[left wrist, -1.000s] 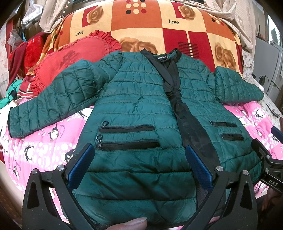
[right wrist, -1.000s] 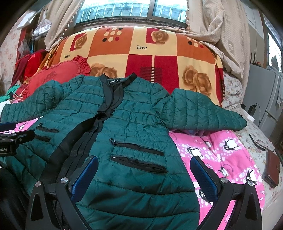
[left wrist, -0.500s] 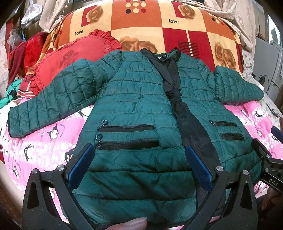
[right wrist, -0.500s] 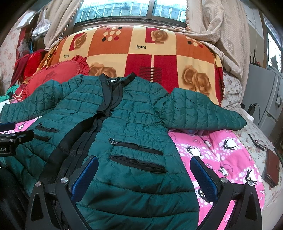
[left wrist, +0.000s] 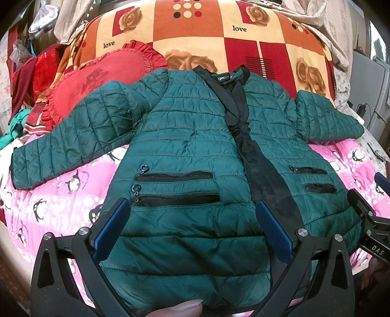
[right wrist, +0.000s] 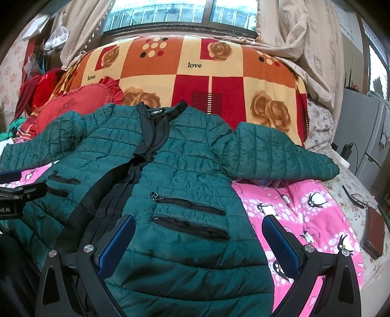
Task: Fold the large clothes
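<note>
Green quilted jacket (left wrist: 195, 151) lies front-up on the bed (left wrist: 61, 195), sleeves spread, we judge so each side can be folded inward. Our left gripper (left wrist: 192, 234) and right gripper (right wrist: 198, 243) hover over its hem, jaws wide and empty. The hem's near edge is cut off.

Bedroom with a bed under a barred window

The window (right wrist: 170, 12) sits above the bed's far end, letting in daylight, with beige curtains (right wrist: 304, 48) hanging on both sides of it. Below the window a checked orange and red blanket (right wrist: 195, 73) printed with roses and "love" lies heaped, a red frilled cushion (right wrist: 80, 104) left of it. Nearer than the blanket lies a pink penguin sheet (right wrist: 304, 212). Right of the bed stands a grey cabinet (right wrist: 360, 126).
</note>
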A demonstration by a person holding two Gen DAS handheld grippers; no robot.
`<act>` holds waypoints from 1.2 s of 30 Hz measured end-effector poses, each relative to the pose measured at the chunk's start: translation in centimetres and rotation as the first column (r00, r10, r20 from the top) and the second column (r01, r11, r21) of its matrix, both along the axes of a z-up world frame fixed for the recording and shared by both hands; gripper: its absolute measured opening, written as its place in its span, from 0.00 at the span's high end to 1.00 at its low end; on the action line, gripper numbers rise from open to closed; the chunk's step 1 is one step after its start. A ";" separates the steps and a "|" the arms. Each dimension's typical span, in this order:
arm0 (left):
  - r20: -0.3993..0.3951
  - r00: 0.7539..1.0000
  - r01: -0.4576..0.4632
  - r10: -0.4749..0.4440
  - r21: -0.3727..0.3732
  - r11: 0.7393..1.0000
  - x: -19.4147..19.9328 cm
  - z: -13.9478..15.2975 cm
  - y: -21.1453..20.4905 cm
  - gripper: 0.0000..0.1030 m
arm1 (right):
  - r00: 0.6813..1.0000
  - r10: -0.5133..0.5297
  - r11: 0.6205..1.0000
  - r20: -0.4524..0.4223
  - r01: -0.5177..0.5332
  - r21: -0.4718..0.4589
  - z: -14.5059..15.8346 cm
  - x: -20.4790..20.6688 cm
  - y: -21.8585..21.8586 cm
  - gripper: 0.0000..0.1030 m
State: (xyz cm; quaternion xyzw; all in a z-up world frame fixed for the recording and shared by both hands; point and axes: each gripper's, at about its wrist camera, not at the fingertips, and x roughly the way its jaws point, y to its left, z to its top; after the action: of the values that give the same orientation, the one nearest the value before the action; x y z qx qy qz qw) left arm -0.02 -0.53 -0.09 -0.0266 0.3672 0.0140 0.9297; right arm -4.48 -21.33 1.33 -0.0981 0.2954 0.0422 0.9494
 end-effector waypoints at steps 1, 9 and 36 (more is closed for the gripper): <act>-0.001 1.000 0.000 0.000 -0.002 1.000 0.0 0.0 0.0 0.00 | 1.000 0.001 1.000 -0.001 -0.001 -0.001 0.0 0.0 0.0 0.00; -0.001 1.000 0.000 0.000 -0.001 1.000 -0.2 -0.1 -0.2 0.00 | 1.000 -0.003 1.000 -0.007 0.003 -0.006 0.0 0.2 0.2 0.00; 0.006 0.996 0.090 -0.090 -0.011 0.996 1.8 1.2 1.0 0.00 | 1.000 -0.012 0.999 -0.013 0.013 0.034 -0.2 0.5 0.5 0.00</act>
State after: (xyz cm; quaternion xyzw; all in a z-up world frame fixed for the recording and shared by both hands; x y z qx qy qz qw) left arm 1.78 0.46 1.15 -0.0154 0.3657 -0.0302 0.9301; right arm -4.00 -20.81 1.17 -0.0799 0.3010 0.0417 0.9493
